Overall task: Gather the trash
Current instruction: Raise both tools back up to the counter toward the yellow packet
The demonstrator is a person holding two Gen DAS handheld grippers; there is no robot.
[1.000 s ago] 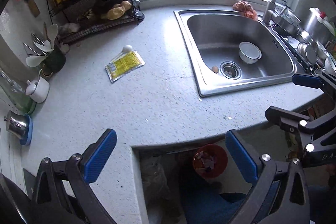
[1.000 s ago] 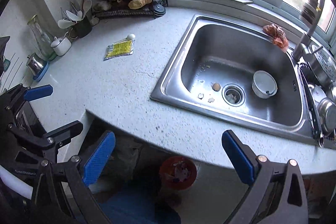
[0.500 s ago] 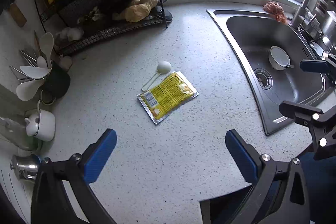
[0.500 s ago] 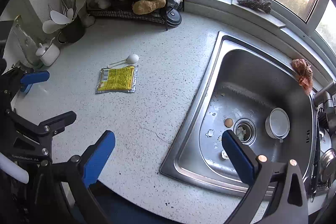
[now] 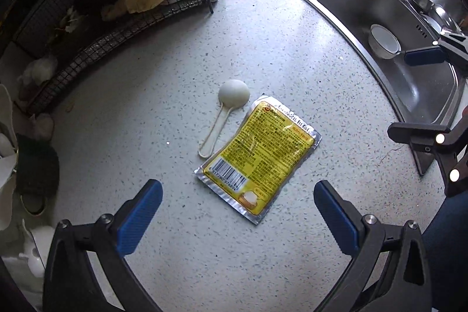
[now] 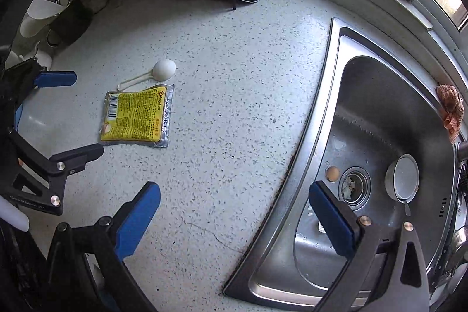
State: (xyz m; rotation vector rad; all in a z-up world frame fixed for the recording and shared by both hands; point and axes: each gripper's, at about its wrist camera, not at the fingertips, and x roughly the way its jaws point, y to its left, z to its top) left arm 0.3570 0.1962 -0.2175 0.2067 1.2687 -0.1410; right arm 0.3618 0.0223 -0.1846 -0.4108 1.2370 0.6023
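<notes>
A flat yellow and silver foil packet (image 5: 258,159) (image 6: 137,116) lies on the speckled counter, with a small white plastic spoon (image 5: 228,107) (image 6: 159,72) just beyond it. My left gripper (image 5: 237,212) hovers open right over the near end of the packet, touching nothing. My right gripper (image 6: 234,212) is open too, above the sink's left rim. In the steel sink (image 6: 380,95) lie a brown eggshell (image 6: 332,174) and white scraps around the drain (image 6: 352,189).
A black wire rack (image 5: 122,28) holding brown lumps stands at the back left. A dark utensil holder with white spoons (image 6: 63,16) sits at the left. A white bowl (image 6: 402,180) rests in the sink, and an orange rag (image 6: 450,110) hangs on its far rim.
Both grippers have moved forward and down over the counter. The packet and spoon now sit large and close under the left gripper. The right gripper has come nearer the sink's edge.
</notes>
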